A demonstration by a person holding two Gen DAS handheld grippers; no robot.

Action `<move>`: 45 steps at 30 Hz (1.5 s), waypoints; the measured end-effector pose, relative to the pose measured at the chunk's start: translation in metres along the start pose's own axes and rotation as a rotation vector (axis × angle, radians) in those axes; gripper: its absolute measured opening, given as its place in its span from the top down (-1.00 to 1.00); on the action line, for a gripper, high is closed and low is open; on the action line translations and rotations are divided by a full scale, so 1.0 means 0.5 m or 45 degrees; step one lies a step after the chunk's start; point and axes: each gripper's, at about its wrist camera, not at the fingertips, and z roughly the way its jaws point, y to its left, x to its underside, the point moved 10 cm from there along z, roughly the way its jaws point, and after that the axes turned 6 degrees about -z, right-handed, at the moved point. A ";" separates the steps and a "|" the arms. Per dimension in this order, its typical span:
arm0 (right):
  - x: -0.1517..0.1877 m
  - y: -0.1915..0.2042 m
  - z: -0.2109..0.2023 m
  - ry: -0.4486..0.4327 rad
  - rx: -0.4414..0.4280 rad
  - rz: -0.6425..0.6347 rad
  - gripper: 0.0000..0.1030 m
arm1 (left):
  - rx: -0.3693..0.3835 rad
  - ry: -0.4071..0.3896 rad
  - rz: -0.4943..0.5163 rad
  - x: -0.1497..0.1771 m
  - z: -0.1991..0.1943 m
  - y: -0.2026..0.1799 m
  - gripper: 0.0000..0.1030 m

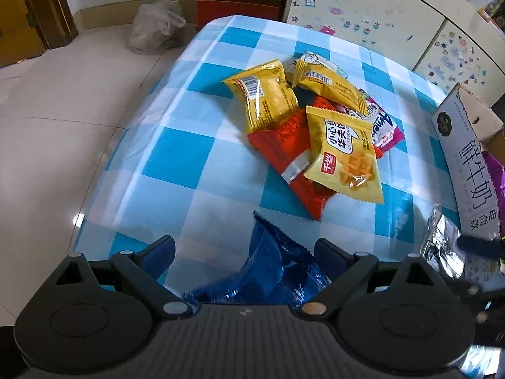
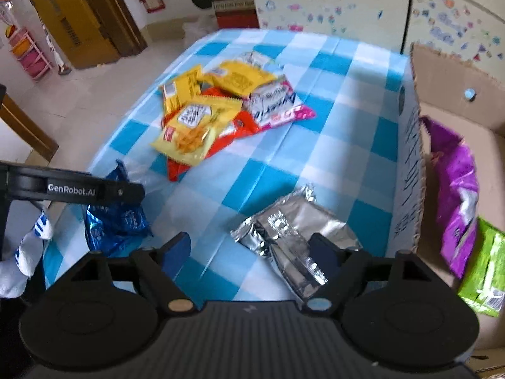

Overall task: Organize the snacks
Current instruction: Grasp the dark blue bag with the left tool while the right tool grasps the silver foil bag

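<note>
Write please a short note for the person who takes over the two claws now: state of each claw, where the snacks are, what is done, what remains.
Left claw: open, above the blue packet, not pressing it.
Right claw: open; the silver packet lies by its right finger, beside the cardboard box.
Done: purple packet and green packet are in the box.
Left: the blue and silver packets, then the pile in the middle of the checked tablecloth: yellow packets, a red packet, a pink-and-white packet.
</note>
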 end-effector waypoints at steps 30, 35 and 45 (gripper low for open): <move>0.059 0.015 0.022 0.123 0.128 0.097 -0.64 | 0.081 0.026 -0.077 0.016 -0.017 0.017 -0.89; 0.064 0.013 0.032 0.143 0.157 0.075 -0.64 | 0.119 0.051 -0.102 0.023 -0.016 0.008 -0.89; 0.066 0.008 0.042 0.170 0.152 0.090 -0.65 | 0.180 -0.017 0.219 0.056 -0.040 -0.029 -0.89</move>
